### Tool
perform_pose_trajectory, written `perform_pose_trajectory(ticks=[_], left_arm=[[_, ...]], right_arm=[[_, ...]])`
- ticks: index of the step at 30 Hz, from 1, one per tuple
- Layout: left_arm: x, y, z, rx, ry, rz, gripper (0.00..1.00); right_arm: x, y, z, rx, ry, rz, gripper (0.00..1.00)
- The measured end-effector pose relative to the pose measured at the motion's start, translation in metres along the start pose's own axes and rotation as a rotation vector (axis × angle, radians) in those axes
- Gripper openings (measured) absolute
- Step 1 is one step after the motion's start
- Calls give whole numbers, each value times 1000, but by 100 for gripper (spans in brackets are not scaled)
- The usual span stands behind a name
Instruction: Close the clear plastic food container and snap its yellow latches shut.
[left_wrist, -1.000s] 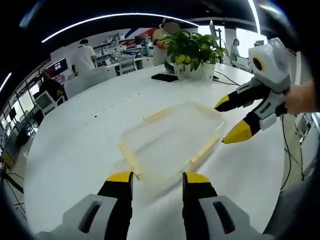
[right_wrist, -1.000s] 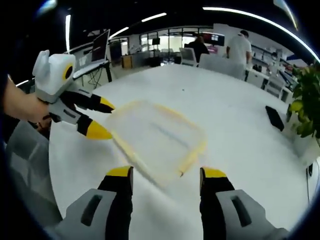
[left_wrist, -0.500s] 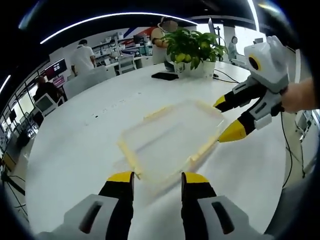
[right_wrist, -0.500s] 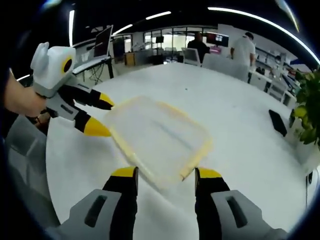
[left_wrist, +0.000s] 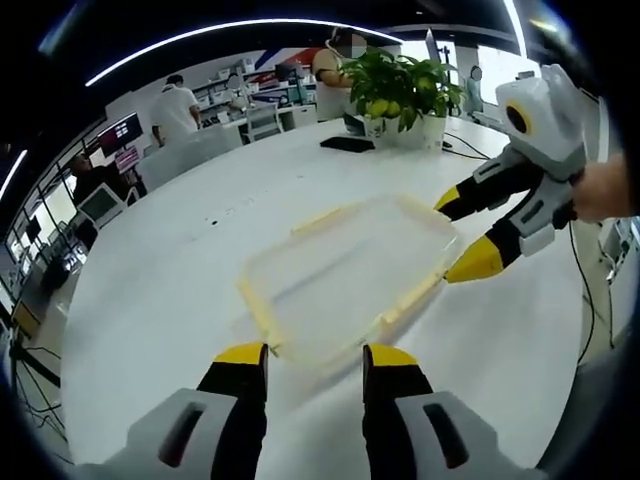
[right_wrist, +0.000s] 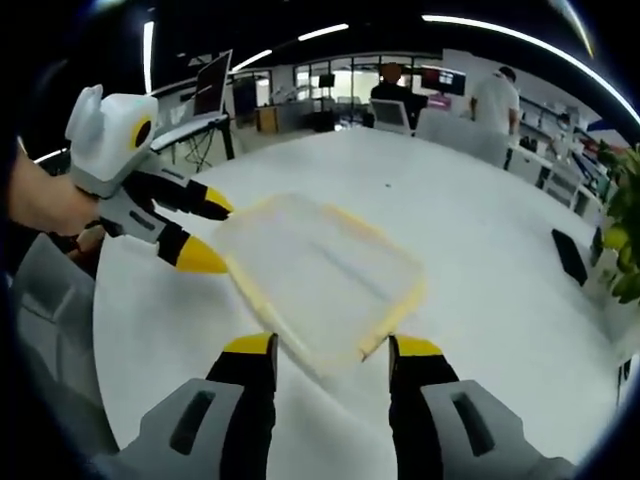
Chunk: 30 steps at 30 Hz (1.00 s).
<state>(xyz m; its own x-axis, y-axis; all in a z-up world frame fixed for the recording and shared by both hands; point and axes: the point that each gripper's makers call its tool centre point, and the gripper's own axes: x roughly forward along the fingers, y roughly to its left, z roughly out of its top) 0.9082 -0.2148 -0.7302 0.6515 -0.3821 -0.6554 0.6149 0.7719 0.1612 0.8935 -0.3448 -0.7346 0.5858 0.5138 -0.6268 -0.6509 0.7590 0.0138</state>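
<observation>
The container (left_wrist: 345, 280) lies on the white worktop (left_wrist: 150, 300); left tool (left_wrist: 315, 355) and right tool (right_wrist: 330, 347) are both wide, holding nothing.

The clear container (left_wrist: 345, 280) lies blurred on the white table (left_wrist: 150, 300), so its yellow latches (left_wrist: 415, 293) cannot be read as snapped or loose; the potted plant (right_wrist: 625, 235) is cut by the right gripper view's edge; distant people are too small to make out.
</observation>
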Motion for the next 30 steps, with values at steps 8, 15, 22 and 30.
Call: perform_pose_trajectory(ticks=[8,15,22,30], left_arm=[[0,5,-2,-13,3,17,31],[1,14,-4,-30,9,30,31],[-1,15,-7,-42,18,29,32],[-33,10,-12,-70,-15,41,34]], right_arm=[[6,-1,4,-11,5,6,41],[13,2,10,-21,11,-2,41],[13,2,11,-30,15,1,41],[-17,14,26,-31,-36,-7,42]])
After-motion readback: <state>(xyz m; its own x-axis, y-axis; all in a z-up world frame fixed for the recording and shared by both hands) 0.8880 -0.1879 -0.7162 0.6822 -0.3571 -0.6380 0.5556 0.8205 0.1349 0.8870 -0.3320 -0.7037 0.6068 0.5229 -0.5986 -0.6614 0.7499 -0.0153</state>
